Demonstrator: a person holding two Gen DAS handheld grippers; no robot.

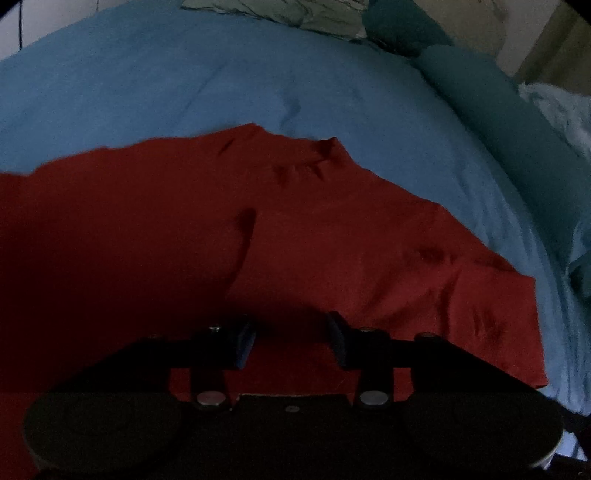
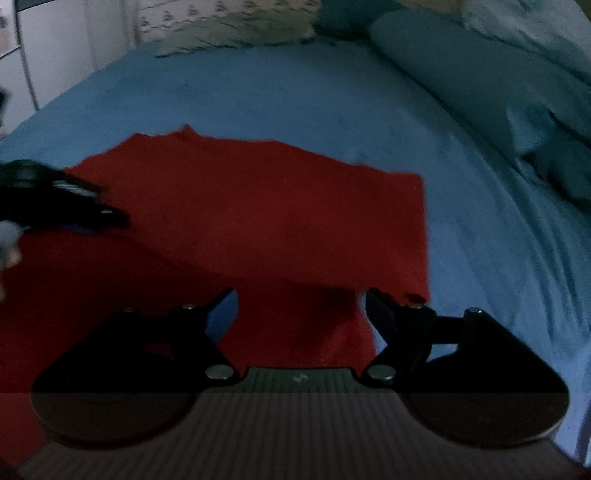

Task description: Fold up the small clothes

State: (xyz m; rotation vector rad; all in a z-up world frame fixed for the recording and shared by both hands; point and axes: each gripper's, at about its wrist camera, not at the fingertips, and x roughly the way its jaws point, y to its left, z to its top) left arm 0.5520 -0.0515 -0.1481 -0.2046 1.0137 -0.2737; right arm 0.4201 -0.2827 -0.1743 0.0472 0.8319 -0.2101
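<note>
Currently red garment [image 1: 332, 229] is lying spread on the blue bed sheet [image 1: 184, 81], partly folded by the look of it. Left claw [image 1: 291, 339] is hovering over its near part, jaws moderately apart, holding nothing. Right claw [image 2: 301, 314] is gaping wide over the near right edge, also empty. Probably between folds; next move is needing both claws pinching a near edge.

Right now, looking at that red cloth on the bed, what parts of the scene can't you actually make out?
- Red garment: its near edge is hidden behind the left gripper in the left wrist view, and its left side is cut off by the frame.
- Right wrist view: the right gripper covers the garment's near hem.
- Garment type: too dim and blurred to tell.
- Left gripper in the right wrist view: blurred, cut off at the frame edge.
- Patterned pillow: print too blurred to read.
</note>
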